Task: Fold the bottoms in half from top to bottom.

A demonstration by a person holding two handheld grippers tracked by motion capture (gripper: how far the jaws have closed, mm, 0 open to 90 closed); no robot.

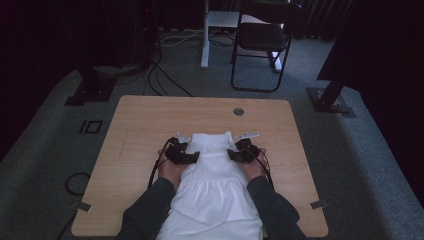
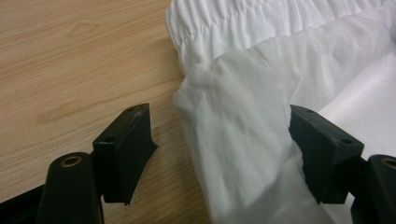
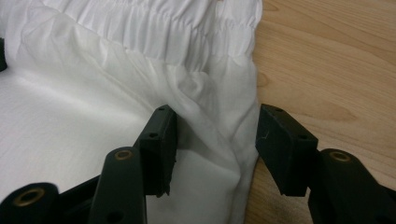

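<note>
A white dress lies flat on the table. Each released hand-held gripper, left and right, straddles a side fold near the gathered bodice. Probably the grasping step; next, both must clench together.

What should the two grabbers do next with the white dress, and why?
Probably close both sets of jaws. The left gripper and the right gripper are open, each with a side fold of the white dress between its jaws, just below the gathered top. The dress lies flat on the table, so pinching comes before any lifting or folding.
</note>
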